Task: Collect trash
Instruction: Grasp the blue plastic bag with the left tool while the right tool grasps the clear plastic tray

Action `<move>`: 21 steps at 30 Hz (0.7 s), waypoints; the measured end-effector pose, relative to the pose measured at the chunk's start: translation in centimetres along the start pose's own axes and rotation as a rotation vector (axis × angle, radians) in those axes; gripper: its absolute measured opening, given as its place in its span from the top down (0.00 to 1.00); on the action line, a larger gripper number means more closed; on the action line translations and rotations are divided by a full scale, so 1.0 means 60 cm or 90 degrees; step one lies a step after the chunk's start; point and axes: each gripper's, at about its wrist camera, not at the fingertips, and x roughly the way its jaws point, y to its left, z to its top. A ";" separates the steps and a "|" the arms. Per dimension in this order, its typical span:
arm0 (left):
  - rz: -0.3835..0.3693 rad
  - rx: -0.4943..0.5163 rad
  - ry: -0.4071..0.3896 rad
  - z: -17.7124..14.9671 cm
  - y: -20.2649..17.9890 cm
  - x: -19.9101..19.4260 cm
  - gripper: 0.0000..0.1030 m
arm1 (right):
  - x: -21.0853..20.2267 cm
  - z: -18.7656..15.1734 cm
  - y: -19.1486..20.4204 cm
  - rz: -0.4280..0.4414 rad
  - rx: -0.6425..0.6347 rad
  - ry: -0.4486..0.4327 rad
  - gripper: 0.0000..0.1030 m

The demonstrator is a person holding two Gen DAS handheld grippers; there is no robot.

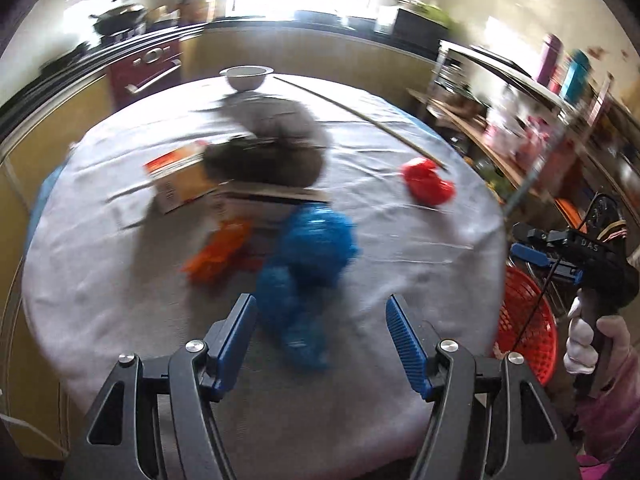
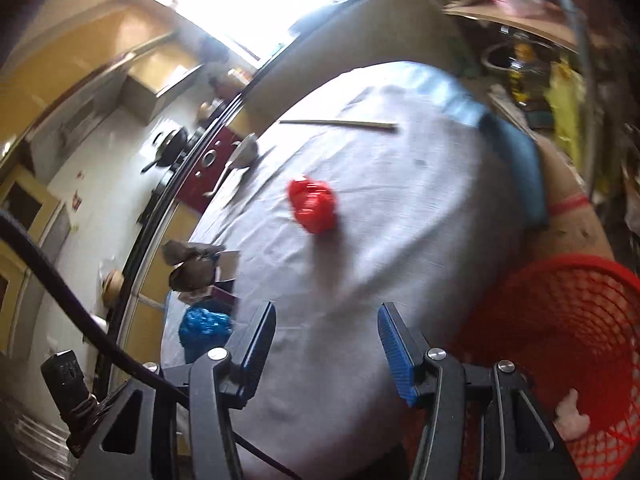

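A round table (image 1: 400, 248) with a grey cloth holds trash. A crumpled blue plastic bag (image 1: 308, 264) lies just ahead of my open, empty left gripper (image 1: 320, 320). Behind it are an orange wrapper (image 1: 220, 252), a cardboard box (image 1: 180, 180), a dark grey bag (image 1: 276, 148) and a red crumpled bag (image 1: 428, 180). My right gripper (image 2: 326, 340) is open and empty over the table's near edge; the red bag (image 2: 314, 204) lies ahead of it and the blue bag (image 2: 204, 330) to its left. A red mesh basket (image 2: 560, 340) stands beside the table on the right; it also shows in the left wrist view (image 1: 528, 320).
A white bowl (image 1: 245, 76) and a long thin stick (image 1: 360, 116) lie at the table's far side. A kitchen counter with a wok (image 1: 116, 16) is at back left. Cluttered shelves (image 1: 540, 112) stand to the right. The right gripper (image 1: 576, 256) shows right of the table.
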 end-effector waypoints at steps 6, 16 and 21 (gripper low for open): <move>0.005 -0.038 0.004 -0.008 0.040 0.006 0.34 | 0.051 0.034 0.055 0.002 -0.040 0.012 0.45; -0.047 -0.056 0.028 0.002 0.044 0.040 0.34 | 0.119 0.050 0.059 -0.002 -0.028 0.036 0.44; -0.056 -0.057 0.024 0.015 0.039 0.059 0.34 | 0.160 0.068 0.046 0.020 0.000 0.044 0.44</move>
